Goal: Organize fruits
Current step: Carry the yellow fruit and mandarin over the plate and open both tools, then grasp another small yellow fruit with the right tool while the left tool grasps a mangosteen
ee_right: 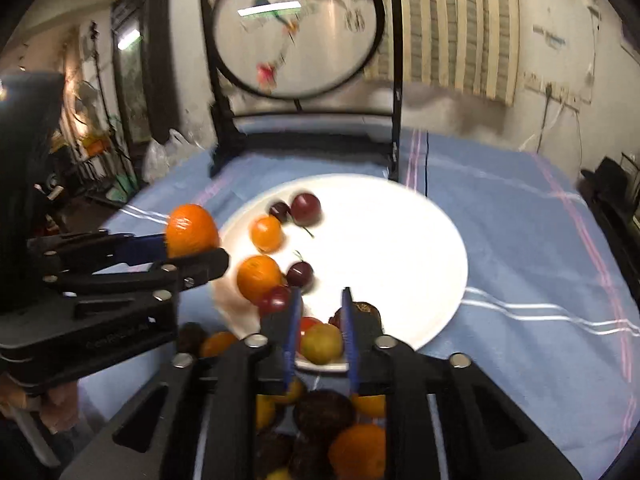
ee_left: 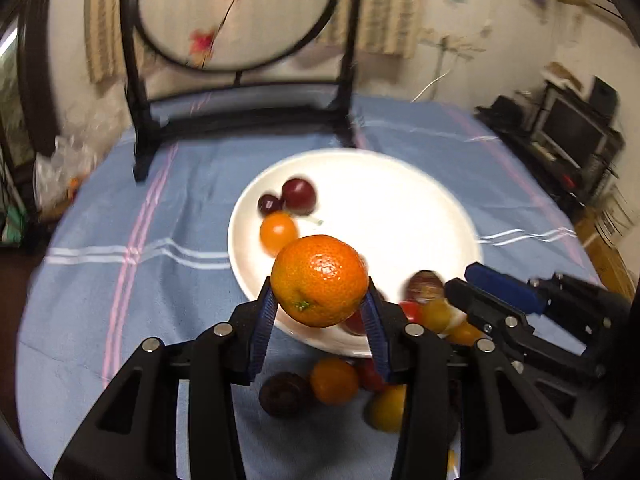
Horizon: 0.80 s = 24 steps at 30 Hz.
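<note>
My left gripper [ee_left: 320, 292] is shut on a mandarin orange [ee_left: 319, 280] and holds it above the near left rim of the white plate [ee_left: 400, 208]. It also shows in the right wrist view [ee_right: 192, 236] with the mandarin [ee_right: 191, 230]. On the plate lie two dark plums [ee_left: 299, 196], a small orange fruit [ee_left: 278, 232] and more fruit near the front rim. My right gripper [ee_right: 320, 300] is open and empty above the plate's [ee_right: 392, 248] near rim, over a yellow-green fruit [ee_right: 322, 343]. It appears in the left wrist view [ee_left: 464, 284] at the right.
Several loose fruits lie on the blue striped tablecloth [ee_left: 140, 280] just in front of the plate, among them a dark one [ee_left: 283, 394] and an orange one [ee_left: 334, 381]. A black-framed round screen [ee_left: 236, 12] stands behind the plate.
</note>
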Each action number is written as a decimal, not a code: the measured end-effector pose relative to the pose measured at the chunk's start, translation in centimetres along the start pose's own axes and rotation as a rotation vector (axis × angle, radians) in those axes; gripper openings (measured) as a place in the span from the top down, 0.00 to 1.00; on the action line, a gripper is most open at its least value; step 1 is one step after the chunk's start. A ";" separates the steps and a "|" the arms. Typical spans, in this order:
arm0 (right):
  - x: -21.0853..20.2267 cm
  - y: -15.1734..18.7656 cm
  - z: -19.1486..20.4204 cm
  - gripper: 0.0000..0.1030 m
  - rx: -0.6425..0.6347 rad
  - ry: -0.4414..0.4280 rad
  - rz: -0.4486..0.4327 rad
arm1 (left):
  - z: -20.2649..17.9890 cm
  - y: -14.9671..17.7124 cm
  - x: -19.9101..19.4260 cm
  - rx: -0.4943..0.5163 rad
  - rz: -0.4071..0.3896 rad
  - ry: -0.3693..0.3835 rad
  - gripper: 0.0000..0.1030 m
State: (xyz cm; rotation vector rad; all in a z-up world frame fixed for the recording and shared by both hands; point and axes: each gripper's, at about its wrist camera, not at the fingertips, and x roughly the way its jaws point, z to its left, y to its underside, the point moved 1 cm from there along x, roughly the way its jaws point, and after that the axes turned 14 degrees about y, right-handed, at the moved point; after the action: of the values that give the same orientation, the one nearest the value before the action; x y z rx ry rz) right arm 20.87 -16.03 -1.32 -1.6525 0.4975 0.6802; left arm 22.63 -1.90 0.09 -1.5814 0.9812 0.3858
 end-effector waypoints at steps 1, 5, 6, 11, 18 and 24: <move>0.9 0.1 0.0 0.84 0.006 0.000 0.016 | 0.5 0.0 0.6 -0.015 0.012 0.003 0.60; 3.0 0.5 -1.4 0.82 0.100 -0.052 0.041 | 2.0 0.0 2.4 -0.053 0.031 -0.014 0.60; 3.0 0.7 -1.9 0.82 0.124 -0.072 0.046 | 2.3 -0.1 2.5 -0.060 0.024 -0.004 0.60; 2.0 0.9 -4.0 0.46 0.231 -0.091 -0.015 | 2.3 -0.2 3.2 -0.061 0.020 0.006 0.59; 1.7 0.8 -5.4 0.42 0.271 -0.095 -0.009 | 1.9 -0.9 2.0 -0.048 -0.038 -0.018 0.27; 0.1 1.8 -5.6 0.36 0.244 -0.073 0.018 | 1.2 0.4 -0.8 -0.025 -0.050 -0.018 0.21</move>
State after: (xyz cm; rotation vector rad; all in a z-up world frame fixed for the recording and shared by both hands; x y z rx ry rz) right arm 20.68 -21.87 -2.06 -1.3915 0.5224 0.6635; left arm 22.19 -0.48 0.03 -1.6194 0.9248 0.3785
